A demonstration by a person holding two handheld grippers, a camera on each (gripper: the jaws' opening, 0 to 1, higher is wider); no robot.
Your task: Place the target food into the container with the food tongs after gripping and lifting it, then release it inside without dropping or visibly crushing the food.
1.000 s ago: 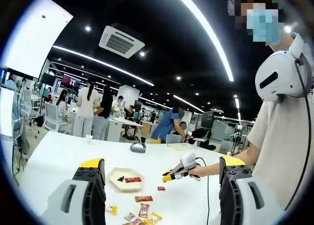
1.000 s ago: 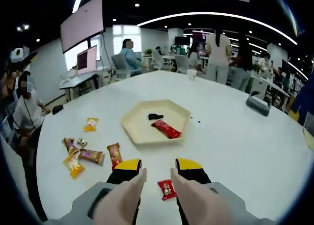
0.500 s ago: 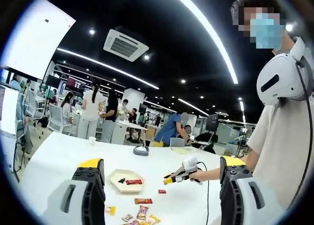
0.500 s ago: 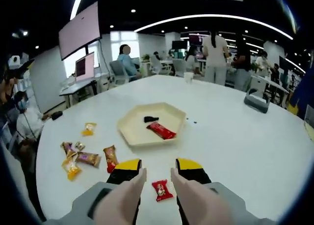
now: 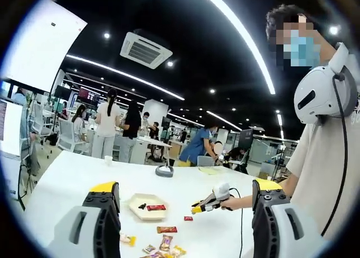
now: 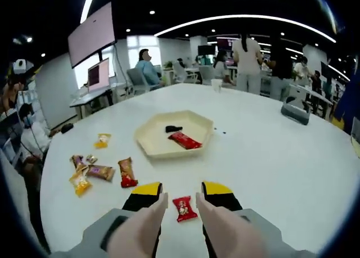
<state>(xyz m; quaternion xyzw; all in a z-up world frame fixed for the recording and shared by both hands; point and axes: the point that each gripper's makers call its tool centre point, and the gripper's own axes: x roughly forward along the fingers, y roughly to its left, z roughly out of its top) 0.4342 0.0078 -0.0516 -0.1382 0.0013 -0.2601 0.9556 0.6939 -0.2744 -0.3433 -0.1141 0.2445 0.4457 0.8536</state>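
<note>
Right gripper (image 6: 181, 195) astride red candy (image 6: 184, 208)

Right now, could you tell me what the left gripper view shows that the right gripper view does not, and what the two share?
The left gripper view alone shows the person's pale shirt, the white headset and the right hand-held gripper seen from the side, above the table. The right gripper view alone shows a wall screen and a seated person at a desk. Both share the white table, the hexagonal tray holding a red bar and a dark piece, the small red packet and the scattered snack packets.
</note>
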